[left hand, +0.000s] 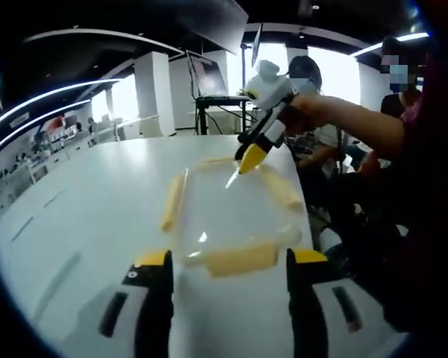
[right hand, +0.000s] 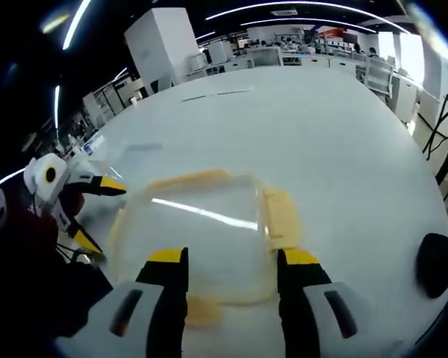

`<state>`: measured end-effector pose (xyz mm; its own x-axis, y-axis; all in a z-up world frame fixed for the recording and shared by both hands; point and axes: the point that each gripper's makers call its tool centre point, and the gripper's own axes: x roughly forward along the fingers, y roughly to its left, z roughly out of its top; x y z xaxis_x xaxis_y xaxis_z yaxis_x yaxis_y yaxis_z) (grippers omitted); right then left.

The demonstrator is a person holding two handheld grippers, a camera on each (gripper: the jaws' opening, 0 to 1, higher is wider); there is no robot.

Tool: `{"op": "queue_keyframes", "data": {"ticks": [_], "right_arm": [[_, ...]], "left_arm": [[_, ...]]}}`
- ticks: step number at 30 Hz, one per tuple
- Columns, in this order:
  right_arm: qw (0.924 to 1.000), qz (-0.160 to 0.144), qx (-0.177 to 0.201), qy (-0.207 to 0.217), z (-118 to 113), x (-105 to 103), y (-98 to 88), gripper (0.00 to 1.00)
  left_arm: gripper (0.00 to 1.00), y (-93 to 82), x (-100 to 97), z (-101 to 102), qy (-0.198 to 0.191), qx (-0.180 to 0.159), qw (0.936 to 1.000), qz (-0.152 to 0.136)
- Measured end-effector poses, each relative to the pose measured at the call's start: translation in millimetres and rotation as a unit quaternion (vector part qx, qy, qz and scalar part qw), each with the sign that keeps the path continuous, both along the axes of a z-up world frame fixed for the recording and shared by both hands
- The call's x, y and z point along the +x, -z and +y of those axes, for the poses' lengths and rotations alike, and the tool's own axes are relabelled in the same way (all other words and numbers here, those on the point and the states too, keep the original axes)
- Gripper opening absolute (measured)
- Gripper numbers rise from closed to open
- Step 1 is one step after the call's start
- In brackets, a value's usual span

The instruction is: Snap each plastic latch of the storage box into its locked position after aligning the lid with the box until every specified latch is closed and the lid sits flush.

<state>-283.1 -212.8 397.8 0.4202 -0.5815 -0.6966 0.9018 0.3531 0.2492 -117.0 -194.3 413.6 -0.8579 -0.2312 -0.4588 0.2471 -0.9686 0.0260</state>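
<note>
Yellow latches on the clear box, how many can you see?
4 latches in the left gripper view: near side, left side, right side, and far side, partly hidden behind the right gripper.

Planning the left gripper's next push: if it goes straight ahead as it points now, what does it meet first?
Probably the near yellow latch of the clear storage box, lying just beyond the open left gripper on the white table. Depth is unclear.

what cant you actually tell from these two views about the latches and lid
- Left gripper view: whether the near latch is snapped shut; glare and blur on the clear lid hide its seam.
- Left gripper view: whether the right gripper touches the lid.
- Right gripper view: the nearest latch, partly hidden by the right gripper's jaws.
- Right gripper view: whether the lid sits flush on the white table.
</note>
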Motion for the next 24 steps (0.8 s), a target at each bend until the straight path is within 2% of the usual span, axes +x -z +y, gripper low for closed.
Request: {"op": "queue_keyframes", "data": {"ticks": [10,17,24], "right_arm": [[0.9997,0.0,0.008,-0.022,15,5,-0.9,0.46],[0.9992,-0.021,0.013,-0.03,27,9,-2.0,0.44],[0.9989,-0.027,0.017,-0.035,37,12,-1.5,0.43]], "left_arm": [[0.6,3.0,2.7,0,-0.005,0.002,1.0,-0.006],[0.59,3.2,9.6,-2,0.001,0.015,0.9999,0.0],[0.62,5.5,13.0,2,0.015,0.022,0.9996,0.001]]}}
